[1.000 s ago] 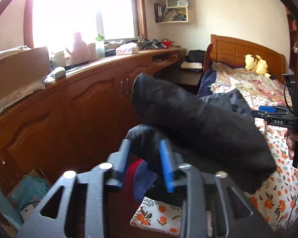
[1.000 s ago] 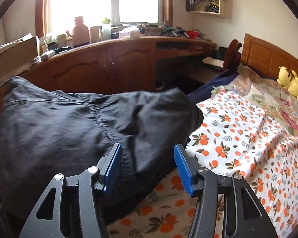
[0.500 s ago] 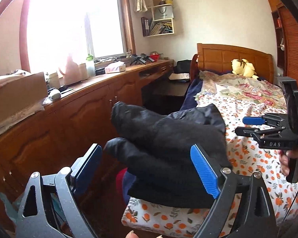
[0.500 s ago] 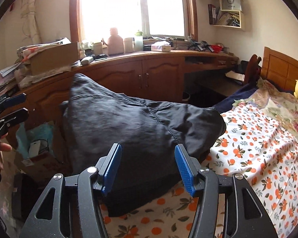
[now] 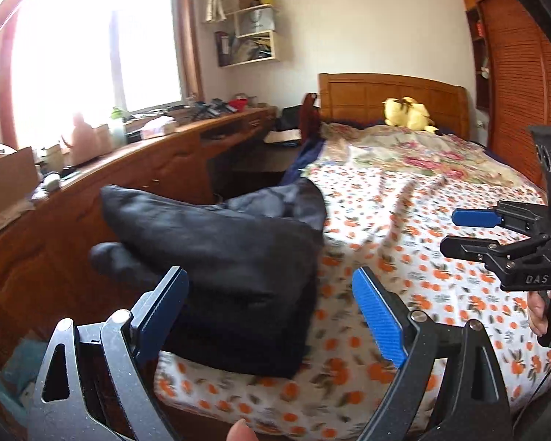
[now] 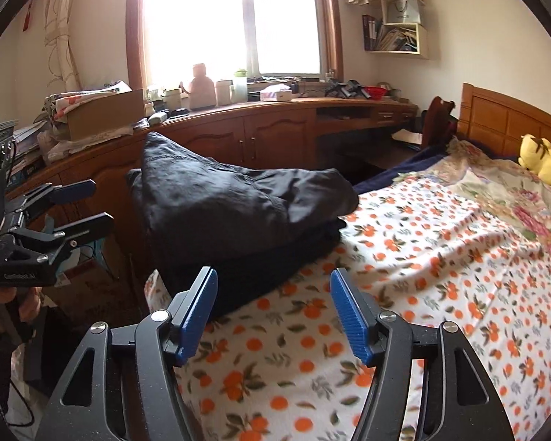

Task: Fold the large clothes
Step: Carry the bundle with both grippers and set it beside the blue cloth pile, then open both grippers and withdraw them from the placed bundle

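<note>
A dark grey folded garment (image 5: 235, 261) lies in a pile on the near left corner of the bed, on the orange-flowered blanket (image 5: 422, 275). It also shows in the right wrist view (image 6: 238, 213). My left gripper (image 5: 272, 312) is open and empty, drawn back just short of the pile. My right gripper (image 6: 273, 312) is open and empty over the blanket, to the right of the pile. Each gripper shows in the other's view: the right gripper (image 5: 470, 231) at the right edge, the left gripper (image 6: 80, 202) at the left edge.
A long wooden cabinet (image 6: 275, 136) with a cluttered top runs under the window beside the bed. The wooden headboard (image 5: 389, 99) and a yellow plush toy (image 5: 407, 114) are at the far end. Boxes and bags (image 6: 84, 275) sit on the floor by the bed corner.
My left gripper let go of the dark garment and opened wide, then pulled back. My right gripper also backed away. The garment now rests on the bed corner.
</note>
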